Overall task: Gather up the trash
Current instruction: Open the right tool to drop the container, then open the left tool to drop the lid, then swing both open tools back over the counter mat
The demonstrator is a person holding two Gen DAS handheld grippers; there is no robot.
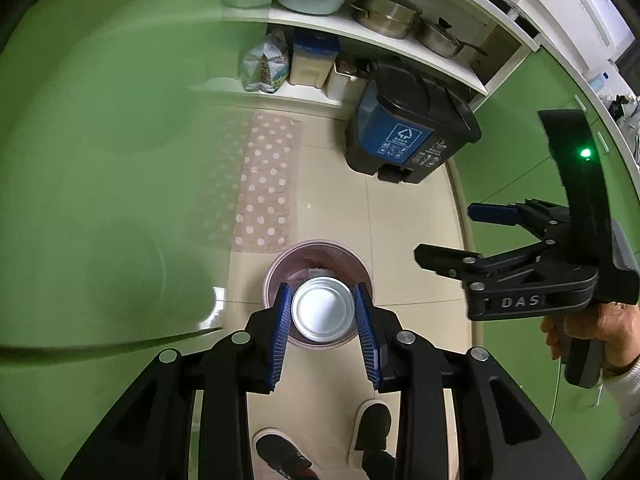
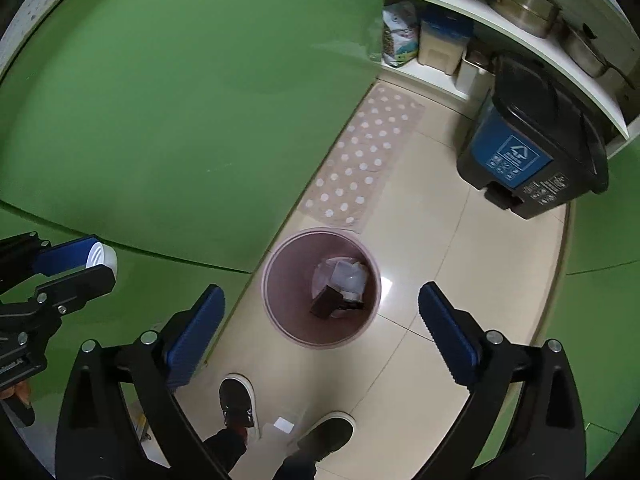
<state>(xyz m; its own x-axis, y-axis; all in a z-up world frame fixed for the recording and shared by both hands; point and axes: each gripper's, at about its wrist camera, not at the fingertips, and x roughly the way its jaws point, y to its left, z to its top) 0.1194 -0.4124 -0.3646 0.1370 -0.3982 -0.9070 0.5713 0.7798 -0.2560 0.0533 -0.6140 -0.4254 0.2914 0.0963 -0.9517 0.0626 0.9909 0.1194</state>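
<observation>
From your left wrist view, your left tool (image 1: 323, 312) clamps a small white can (image 1: 323, 307) by its sides, its round end facing the camera and its long axis running down toward the pink bin (image 1: 276, 270) right beneath, a hold that looks meant for a straight drop. From your right wrist view, your right tool (image 2: 320, 320) stands wide apart and empty above that same bin, where a dark box (image 2: 326, 301) and clear plastic (image 2: 348, 274) already lie.
</observation>
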